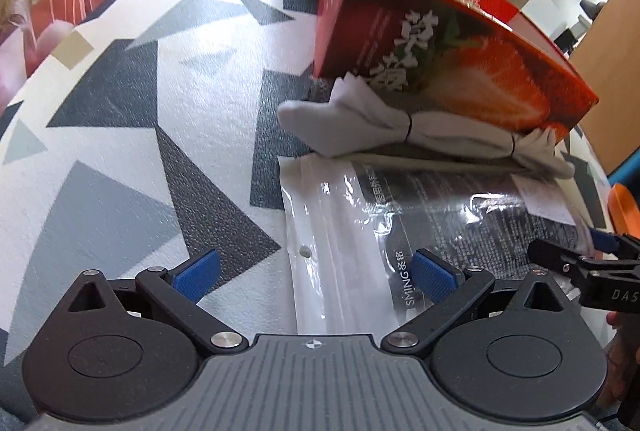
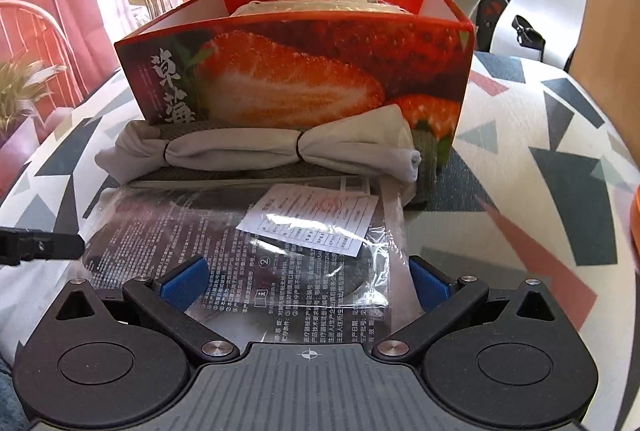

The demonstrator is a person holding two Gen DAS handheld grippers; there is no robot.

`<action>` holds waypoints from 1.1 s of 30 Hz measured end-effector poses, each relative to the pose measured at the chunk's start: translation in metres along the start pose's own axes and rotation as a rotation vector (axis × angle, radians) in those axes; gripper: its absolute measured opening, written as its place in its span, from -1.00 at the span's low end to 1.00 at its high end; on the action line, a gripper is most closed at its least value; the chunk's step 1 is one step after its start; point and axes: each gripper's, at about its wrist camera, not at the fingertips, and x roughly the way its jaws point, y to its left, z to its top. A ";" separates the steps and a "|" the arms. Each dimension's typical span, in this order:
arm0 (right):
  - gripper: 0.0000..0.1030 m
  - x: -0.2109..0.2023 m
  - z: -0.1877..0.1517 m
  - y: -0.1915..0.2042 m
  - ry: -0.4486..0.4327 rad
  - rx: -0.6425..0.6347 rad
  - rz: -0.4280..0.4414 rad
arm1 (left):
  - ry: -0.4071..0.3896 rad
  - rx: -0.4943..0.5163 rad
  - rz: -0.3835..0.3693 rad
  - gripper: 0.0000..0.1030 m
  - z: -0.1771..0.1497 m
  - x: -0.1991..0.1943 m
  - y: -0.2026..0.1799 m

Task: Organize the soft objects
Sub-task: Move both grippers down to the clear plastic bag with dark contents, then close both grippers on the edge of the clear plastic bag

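Right wrist view shows the right gripper [image 2: 308,281] spread wide over a clear plastic bag [image 2: 256,243]. Just behind it, white tied socks [image 2: 256,151] lie against a strawberry box [image 2: 296,71], maybe touching it. Left gripper [image 1: 316,277] is wide open too.

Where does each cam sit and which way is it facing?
Left wrist: on the left claw, looking across the table at the clear bag, bundled cloth and strawberry box from their left; the right claw's tip shows at the edge.
Right wrist: on the right claw, facing the box head-on.
Shared: bag, cloth, box; both claws open.
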 end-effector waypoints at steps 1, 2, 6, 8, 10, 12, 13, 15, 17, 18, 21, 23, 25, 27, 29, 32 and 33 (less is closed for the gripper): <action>0.99 0.001 0.000 -0.001 0.001 0.001 0.004 | 0.003 -0.001 -0.001 0.99 -0.001 0.002 0.000; 0.99 0.002 0.000 -0.001 0.005 0.004 0.008 | 0.006 -0.004 -0.004 0.99 -0.001 0.003 0.001; 0.99 0.005 0.000 -0.004 0.019 0.024 0.026 | 0.006 -0.023 -0.012 1.00 -0.004 0.007 0.004; 0.99 0.008 0.000 -0.008 0.035 0.055 0.051 | -0.002 -0.020 -0.009 1.00 -0.005 0.007 0.004; 0.99 0.009 -0.002 -0.010 0.038 0.071 0.060 | -0.007 -0.007 -0.002 1.00 -0.006 0.008 0.002; 0.99 0.010 -0.003 -0.011 0.036 0.075 0.066 | -0.011 0.007 0.008 1.00 -0.007 0.009 -0.001; 0.99 0.010 -0.003 -0.012 0.036 0.079 0.071 | -0.014 0.008 0.011 1.00 -0.006 0.010 -0.001; 0.99 0.012 -0.003 -0.014 0.042 0.095 0.080 | -0.027 0.005 0.010 1.00 -0.007 0.010 -0.001; 0.99 0.013 -0.004 -0.017 0.052 0.122 0.095 | -0.033 0.006 0.012 1.00 -0.008 0.009 -0.002; 0.99 0.014 -0.004 -0.018 0.055 0.134 0.102 | -0.032 0.008 0.014 1.00 -0.008 0.010 -0.002; 0.99 0.014 -0.003 -0.018 0.067 0.130 0.104 | -0.025 0.013 0.017 1.00 -0.006 0.010 -0.003; 0.99 0.015 -0.001 -0.018 0.081 0.127 0.109 | -0.017 0.019 0.021 1.00 -0.005 0.011 -0.004; 0.99 0.016 0.000 -0.019 0.087 0.125 0.116 | -0.013 0.024 0.025 1.00 -0.004 0.012 -0.004; 0.99 0.017 0.001 -0.018 0.091 0.125 0.118 | -0.014 0.024 0.024 1.00 -0.004 0.012 -0.004; 0.99 0.017 0.002 -0.018 0.100 0.127 0.121 | -0.015 0.020 0.024 1.00 -0.004 0.012 -0.004; 0.99 0.018 0.004 -0.019 0.117 0.127 0.127 | -0.017 0.025 0.028 1.00 -0.004 0.013 -0.005; 0.99 0.018 0.004 -0.020 0.120 0.126 0.131 | -0.018 0.029 0.029 1.00 -0.004 0.013 -0.005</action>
